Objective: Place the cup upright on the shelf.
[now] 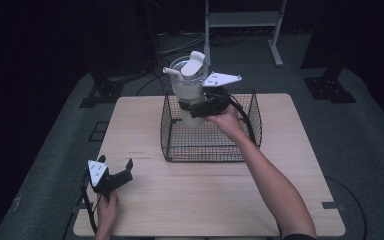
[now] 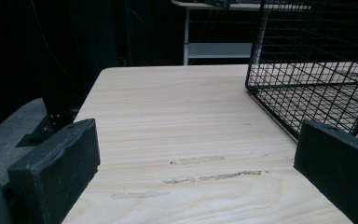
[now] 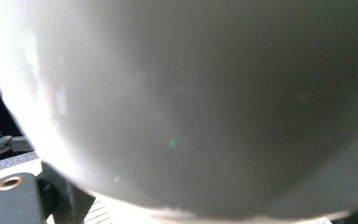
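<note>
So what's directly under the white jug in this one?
The wire basket is under the white jug, which the right claw holds above it. The mesh floor looks bare, though the jug and claw cover part of it.

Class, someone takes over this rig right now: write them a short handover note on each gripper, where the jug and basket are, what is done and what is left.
Right gripper: shut on the white jug, held upright above the wire basket.
Left gripper: open, holding nothing, resting on the table near its front left corner.
Done: jug gripped and off the table.
Left: likely lower the jug into the basket and release; whether it is going in or coming out I cannot tell.
</note>
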